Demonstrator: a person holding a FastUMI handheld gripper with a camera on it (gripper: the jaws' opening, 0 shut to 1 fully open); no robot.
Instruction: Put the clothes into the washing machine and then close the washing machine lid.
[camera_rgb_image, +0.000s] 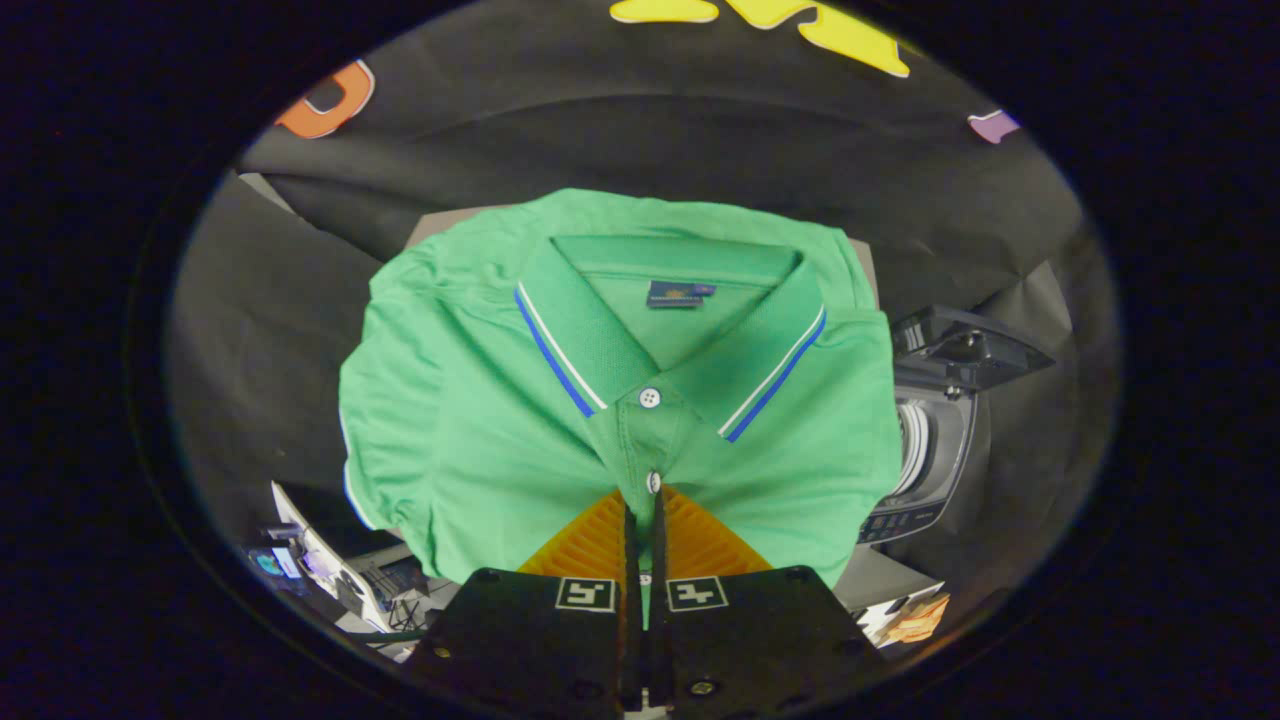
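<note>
**Green polo shirt pinched at the placket by the closed fingers**

A green polo shirt (480, 420) is seen across the centre of the frame, spread out and facing the camera. Its collar, edged with a white and a blue stripe, is laid open in the upper middle, and a small dark label (680, 293) is sewn inside the neck. One white button (649, 397) is fastened where the collar points meet; a second button is placed lower on the placket, right at the fingertips.

The gripper (643, 510) is shown at the bottom centre. Its two fingers (590, 545) are brought almost together, with only a thin strip of green fabric caught in the narrow slit between them. The placket is clamped from both sides just below the second button, and the shirt is gathered towards that point.

The washing machine (935, 440) is found at the right of the frame, beside the shirt's right edge and partly covered by it. Its lid (965, 345) is raised at the top, a pale rounded drum opening is visible below the lid, and a control panel (895, 522) sits at the lower front.

Black cloth is draped behind and to the left of the shirt. At the lower left, a cluttered surface with small items is glimpsed, too blurred to be identified.
</note>
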